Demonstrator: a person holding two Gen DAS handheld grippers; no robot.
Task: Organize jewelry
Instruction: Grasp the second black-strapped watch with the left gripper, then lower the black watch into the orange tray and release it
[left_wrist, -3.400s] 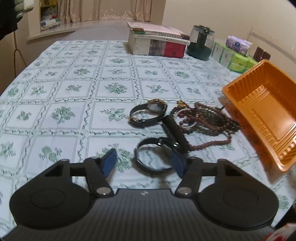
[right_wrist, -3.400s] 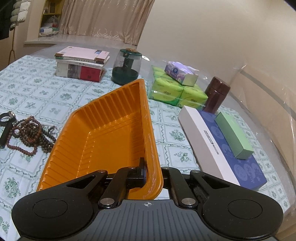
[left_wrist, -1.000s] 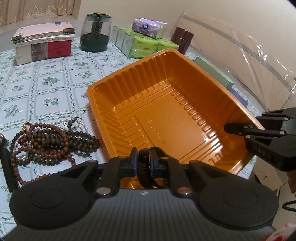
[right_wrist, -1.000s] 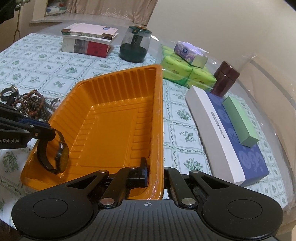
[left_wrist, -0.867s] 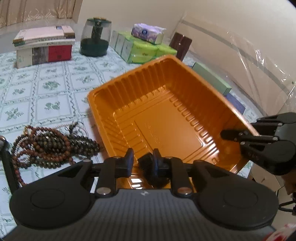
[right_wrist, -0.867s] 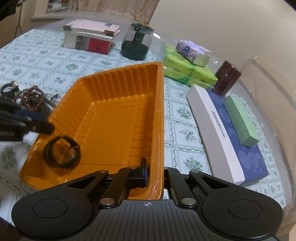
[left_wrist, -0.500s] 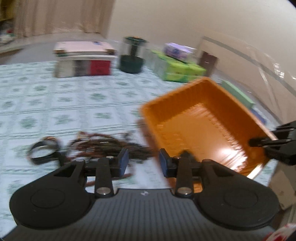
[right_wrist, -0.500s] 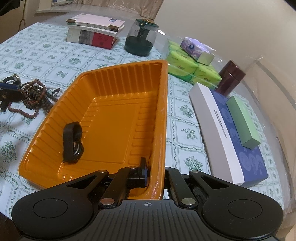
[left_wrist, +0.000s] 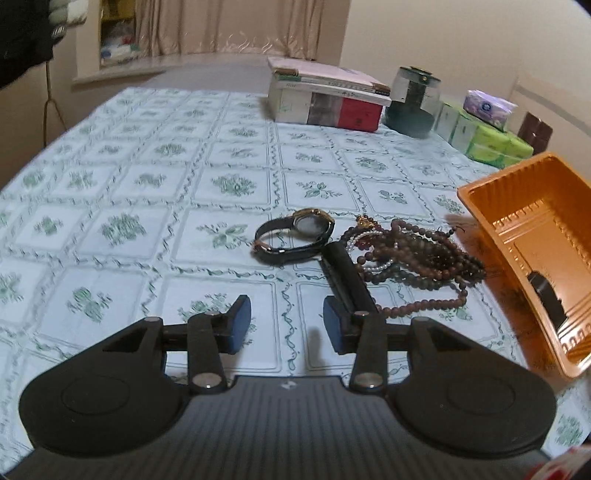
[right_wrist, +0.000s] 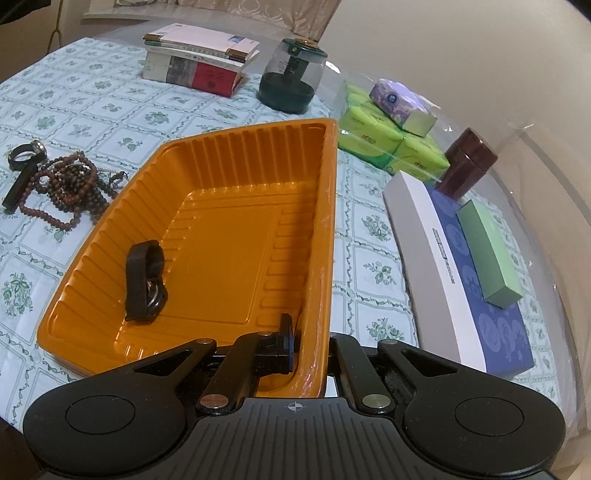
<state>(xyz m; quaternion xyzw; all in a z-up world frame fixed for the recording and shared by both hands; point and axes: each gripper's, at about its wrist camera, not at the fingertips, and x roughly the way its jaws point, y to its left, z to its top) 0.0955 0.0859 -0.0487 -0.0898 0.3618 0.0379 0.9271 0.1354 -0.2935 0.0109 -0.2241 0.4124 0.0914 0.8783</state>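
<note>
While one black band (right_wrist: 142, 280) lies in the orange tray (right_wrist: 207, 144), gripped at its rim by the right gripper (right_wrist: 310, 350), the watch (left_wrist: 295, 236) and beads (left_wrist: 413, 254) are left before the wide-open, empty left gripper (left_wrist: 286, 325).

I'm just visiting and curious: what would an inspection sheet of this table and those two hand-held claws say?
Surface: tablecloth with green floral squares.
Job's things: one black watch lies in the orange tray; gold-faced watch, black bar and bead strands lie on the cloth.
Clutter: books, dark green jar, tissue packs, brown canister, blue-and-white box, green box.
Grippers: left gripper jaws open, empty; right gripper clamps the tray's wall.
Cables: cord by the far wall.
Surroundings: curtain, window ledge.
</note>
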